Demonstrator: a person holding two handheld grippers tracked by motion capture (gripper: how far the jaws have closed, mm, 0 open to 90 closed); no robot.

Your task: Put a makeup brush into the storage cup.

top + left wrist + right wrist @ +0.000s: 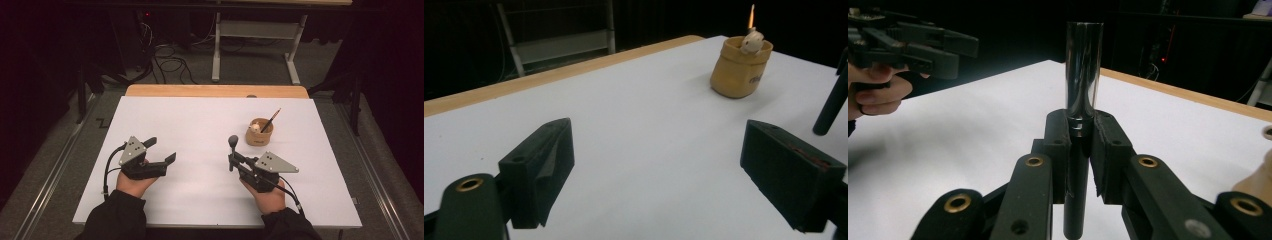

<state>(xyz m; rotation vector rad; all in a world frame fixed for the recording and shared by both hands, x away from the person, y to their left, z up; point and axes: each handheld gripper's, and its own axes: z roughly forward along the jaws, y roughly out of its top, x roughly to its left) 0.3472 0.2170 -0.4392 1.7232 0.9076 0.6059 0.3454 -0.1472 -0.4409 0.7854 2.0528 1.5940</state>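
Note:
My right gripper is shut on a dark, glossy cylindrical rod that stands upright between its pads just above the white table sheet. In the right gripper view the rod rises well above the closed jaws of the gripper. My left gripper is held at the left of the table, open, with nothing between its fingers. In the left gripper view the gripper has its jaws spread wide over bare sheet, and the rod shows at the right edge.
A tan cup with a brush and a small white object stands right of centre, just beyond the right gripper; the same cup shows in the left gripper view. The table's wooden strip runs along the far edge. Cables and a stand lie on the floor beyond.

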